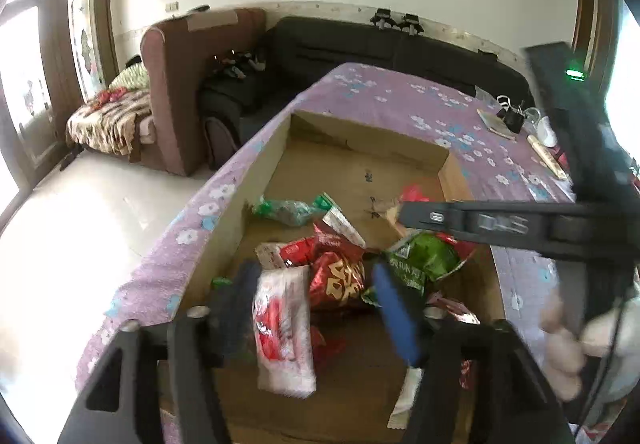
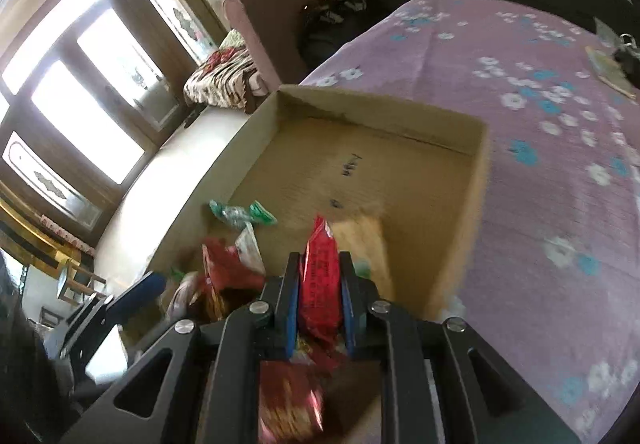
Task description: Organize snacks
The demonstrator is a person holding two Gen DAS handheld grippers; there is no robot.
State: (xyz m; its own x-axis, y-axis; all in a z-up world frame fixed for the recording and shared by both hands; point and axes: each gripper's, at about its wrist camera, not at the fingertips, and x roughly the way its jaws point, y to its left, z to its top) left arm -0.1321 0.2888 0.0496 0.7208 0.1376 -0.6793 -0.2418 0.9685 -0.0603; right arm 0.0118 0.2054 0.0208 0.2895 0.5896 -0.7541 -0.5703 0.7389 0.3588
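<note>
Right wrist view: the right tongs (image 2: 320, 284) are seen clenched on a red snack packet (image 2: 318, 268), light, crinkly and best pinched at mid-body, above the cardboard box (image 2: 478, 147) on the floral surface (image 2: 540, 163). The left tongs (image 1: 316, 296) are held released over a white-and-red packet (image 1: 282, 328) among the box's pile. Packet labels are lost to blur.

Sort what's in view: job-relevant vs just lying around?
Job:
cardboard box
white-and-red packet between the open left gripper pads
red packet clamped in the right gripper
green packet
red-and-gold packet
green-ended clear wrapper

Lying about:
binder clips
booklet
floral tablecloth
sofas
</note>
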